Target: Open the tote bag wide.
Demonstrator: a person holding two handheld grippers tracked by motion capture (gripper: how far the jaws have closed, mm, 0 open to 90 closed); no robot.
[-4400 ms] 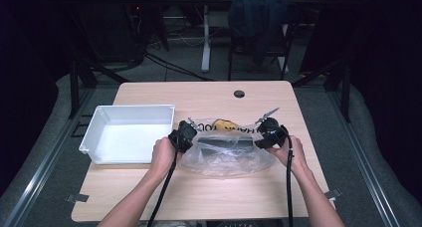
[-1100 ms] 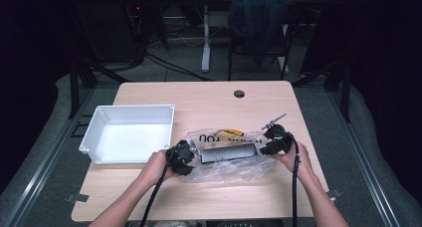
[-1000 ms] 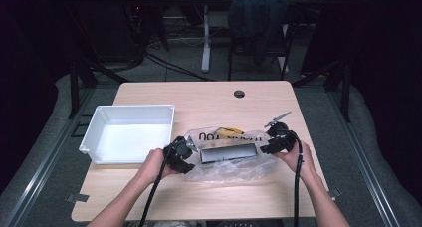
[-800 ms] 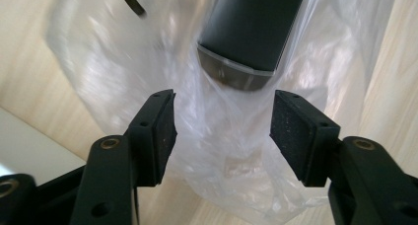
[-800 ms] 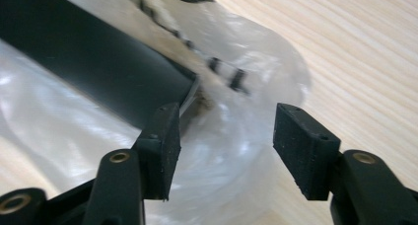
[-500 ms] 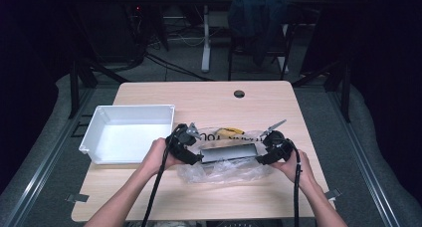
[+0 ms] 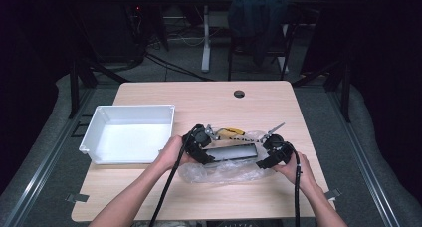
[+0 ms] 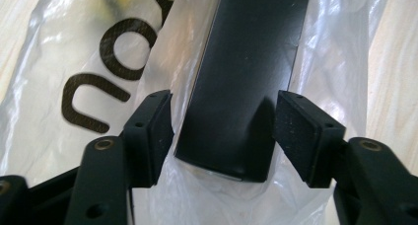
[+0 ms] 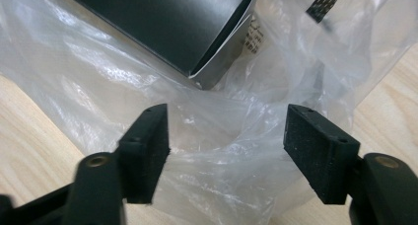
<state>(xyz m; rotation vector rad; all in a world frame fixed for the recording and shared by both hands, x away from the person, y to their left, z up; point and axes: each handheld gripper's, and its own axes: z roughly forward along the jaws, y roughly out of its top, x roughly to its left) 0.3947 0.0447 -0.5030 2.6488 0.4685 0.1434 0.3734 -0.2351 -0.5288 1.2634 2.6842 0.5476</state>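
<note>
While the flat black box (image 8: pixel 245 82) lies near the front middle of the table (image 7: pixel 209 95) on or partly inside a clear plastic bag (image 7: pixel 219 171) — which of the two the frames do not settle — the left gripper (image 8: pixel 224 131) straddles one of its ends. Its jaws have just been opening, then closing a little; the box end sits between the pads with slight gaps on both sides, so nothing is clamped. The right gripper (image 9: pixel 226 151) faces the other end with jaws that have just been opening and now stand wide over loose film, holding nothing.

Judging from this, the main risk is the slippery film: if either gripper closes on plastic alone, the bag may tug away and drag or tip the box. A pinch on just the corner of the box could also let it twist out of the pads.

One box, one bag with dark lettering (image 8: pixel 106 72), one white tray (image 7: pixel 130 132) to the left and well apart, one yellow-handled tool (image 7: pixel 231 133) just behind the bag, two grippers, one black disc (image 7: pixel 239 93) near the far edge.
</note>
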